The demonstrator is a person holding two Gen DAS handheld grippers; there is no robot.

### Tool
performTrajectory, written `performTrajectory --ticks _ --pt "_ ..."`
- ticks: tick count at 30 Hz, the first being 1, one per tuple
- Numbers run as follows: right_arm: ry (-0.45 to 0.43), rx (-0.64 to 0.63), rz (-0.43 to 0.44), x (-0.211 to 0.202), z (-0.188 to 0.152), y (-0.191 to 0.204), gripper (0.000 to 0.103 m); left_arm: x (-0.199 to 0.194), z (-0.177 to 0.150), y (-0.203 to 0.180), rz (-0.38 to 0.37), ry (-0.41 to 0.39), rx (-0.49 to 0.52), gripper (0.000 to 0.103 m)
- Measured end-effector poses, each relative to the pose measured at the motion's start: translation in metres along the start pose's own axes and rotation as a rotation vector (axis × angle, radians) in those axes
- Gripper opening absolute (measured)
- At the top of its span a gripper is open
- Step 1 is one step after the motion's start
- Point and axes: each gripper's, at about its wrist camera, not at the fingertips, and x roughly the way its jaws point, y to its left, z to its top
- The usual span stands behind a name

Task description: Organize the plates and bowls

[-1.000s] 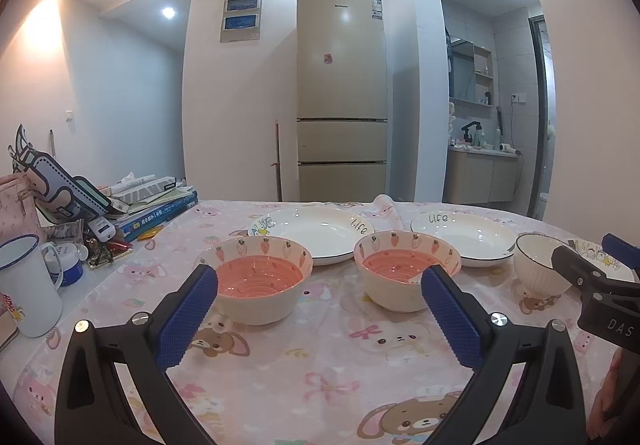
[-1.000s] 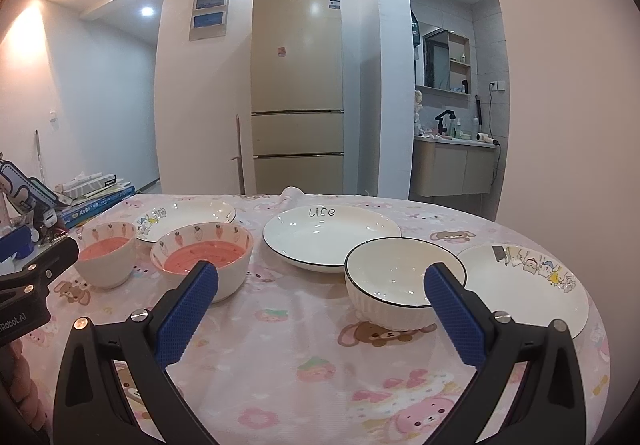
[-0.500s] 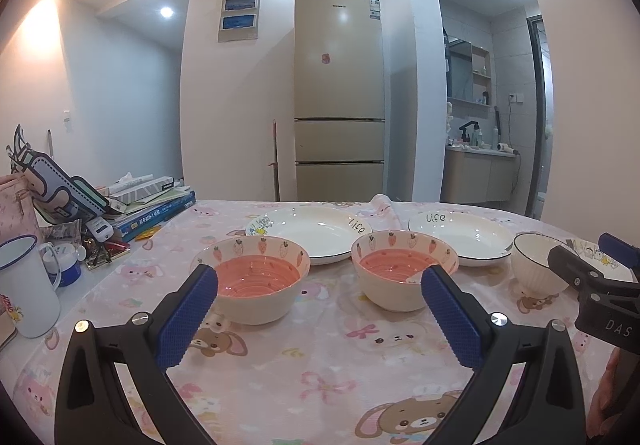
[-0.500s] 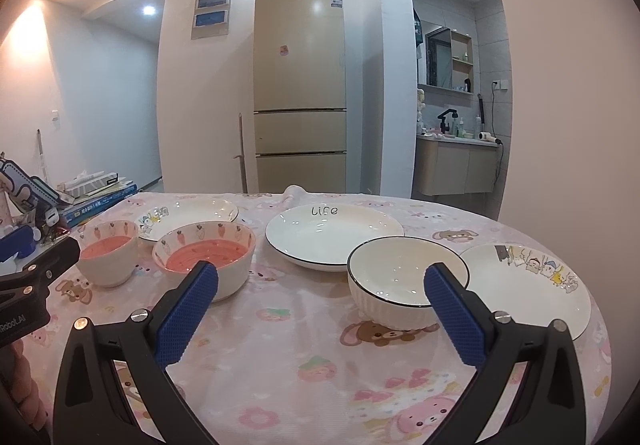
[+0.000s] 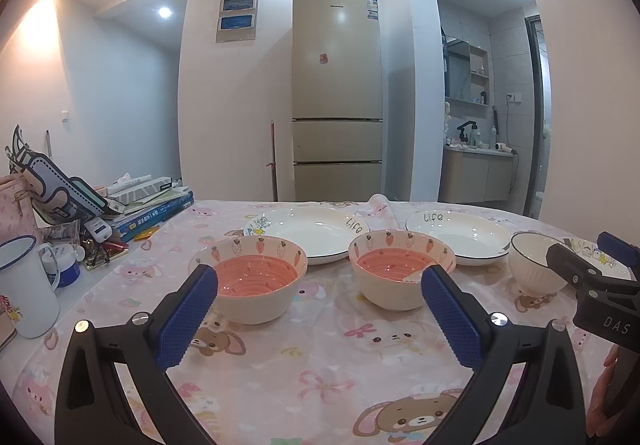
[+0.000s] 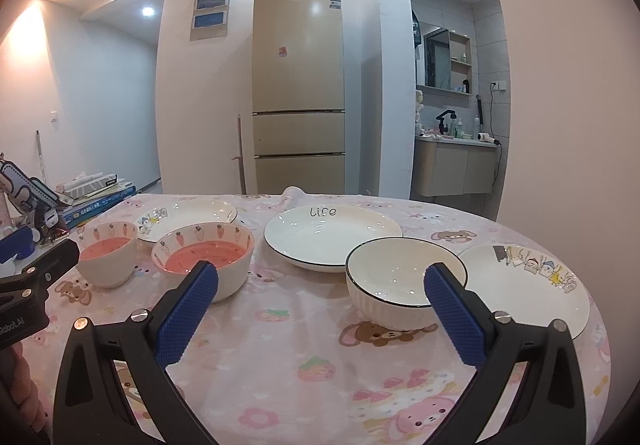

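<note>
On your pink cartoon tablecloth (image 6: pixel 288 349): two carrot-print bowls (image 5: pixel 256 285) (image 5: pixel 400 277), pink inside, side by side. Behind them, two white plates lettered "life" (image 6: pixel 332 233) (image 5: pixel 316 229). To the right, a ribbed white bowl with dark rim (image 6: pixel 396 285) just beside a cartoon-print plate (image 6: pixel 532 285). The latter is partly hidden in the left view. Your left gripper (image 5: pixel 318 309) and right gripper (image 6: pixel 320 309) both stand spread wide, holding nothing. "DAS" reads on one gripper body.

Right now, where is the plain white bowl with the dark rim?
In the right wrist view, the white bowl sits right of centre on the tablecloth, between the "life" plate and the cartoon plate.
</note>
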Motion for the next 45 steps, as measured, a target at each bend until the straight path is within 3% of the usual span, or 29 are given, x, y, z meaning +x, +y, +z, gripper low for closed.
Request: performTrajectory --ticks 36,41,45 --pt "0.009 0.007 0.012 0.0015 -0.0001 -0.0006 0.103 -0.0011 -0.0007 0.0001 0.005 -0.001 -0.008 0.103" --pt "0.005 0.004 0.016 0.0000 -0.0002 -0.0008 0.103 -0.0010 -0.0008 0.0025 0.041 0.000 -0.026 0.103" --pt "-0.008 0.003 0.022 -0.0031 -0.0007 -0.0010 0.103 -0.0097 0.0005 -0.0009 0.009 -0.040 -0.010 0.103"
